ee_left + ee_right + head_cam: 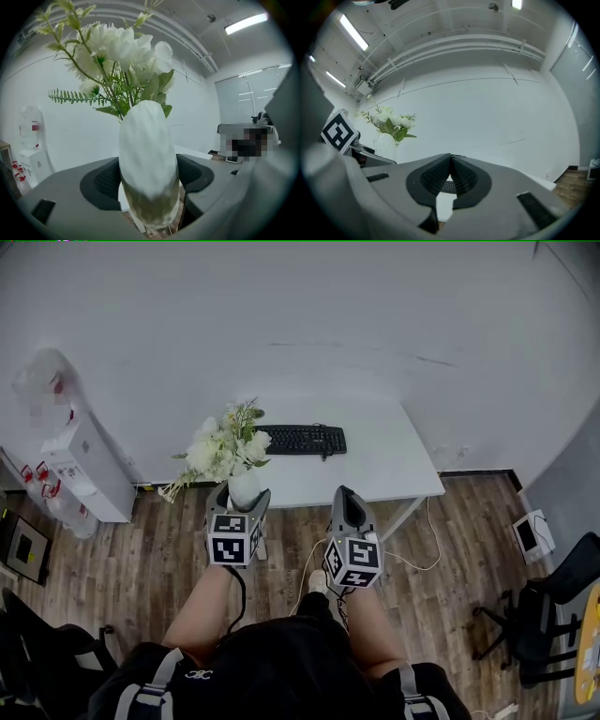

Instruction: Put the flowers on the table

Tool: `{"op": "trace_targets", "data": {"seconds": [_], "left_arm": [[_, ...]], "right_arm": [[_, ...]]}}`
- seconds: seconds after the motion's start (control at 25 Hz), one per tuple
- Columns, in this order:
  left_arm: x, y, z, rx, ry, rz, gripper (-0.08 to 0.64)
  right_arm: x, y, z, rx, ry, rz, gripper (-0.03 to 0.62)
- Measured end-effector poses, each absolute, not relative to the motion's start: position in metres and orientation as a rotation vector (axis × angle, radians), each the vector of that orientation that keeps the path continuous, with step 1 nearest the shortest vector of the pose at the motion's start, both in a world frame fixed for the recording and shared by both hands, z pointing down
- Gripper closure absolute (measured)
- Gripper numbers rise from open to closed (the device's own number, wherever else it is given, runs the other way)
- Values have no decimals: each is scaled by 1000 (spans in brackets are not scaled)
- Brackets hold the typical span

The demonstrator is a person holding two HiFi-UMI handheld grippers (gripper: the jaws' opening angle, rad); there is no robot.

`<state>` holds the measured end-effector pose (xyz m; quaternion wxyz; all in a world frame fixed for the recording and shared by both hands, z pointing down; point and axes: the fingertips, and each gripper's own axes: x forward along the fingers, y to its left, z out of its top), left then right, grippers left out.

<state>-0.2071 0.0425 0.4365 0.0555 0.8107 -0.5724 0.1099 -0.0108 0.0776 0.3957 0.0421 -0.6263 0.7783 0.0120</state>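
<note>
A white vase (243, 487) with white flowers (225, 448) and green fern sprigs sits between the jaws of my left gripper (240, 497), just in front of the white table's (384, 460) near edge. In the left gripper view the vase (149, 164) fills the gap and both black pads (101, 183) press on its sides, flowers (123, 49) rising above. My right gripper (348, 509) hangs beside it, to the right, with nothing in it. In the right gripper view its pads (438, 174) meet at the tips, and the flowers (389, 121) show at the left.
A black keyboard (301, 439) lies on the table behind the flowers. A water dispenser (82, 465) stands at the left by the wall. An office chair (544, 610) is at the right on the wooden floor, and cables trail under the table.
</note>
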Motion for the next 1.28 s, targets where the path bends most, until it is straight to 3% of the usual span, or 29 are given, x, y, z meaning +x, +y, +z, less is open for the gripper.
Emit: {"op": "trace_targets", "data": {"seconds": [1.28], "left_arm": [[-44, -350, 437, 2295, -1820, 390, 189]], "right_arm": [[138, -339, 397, -1722, 2572, -58, 591]]}}
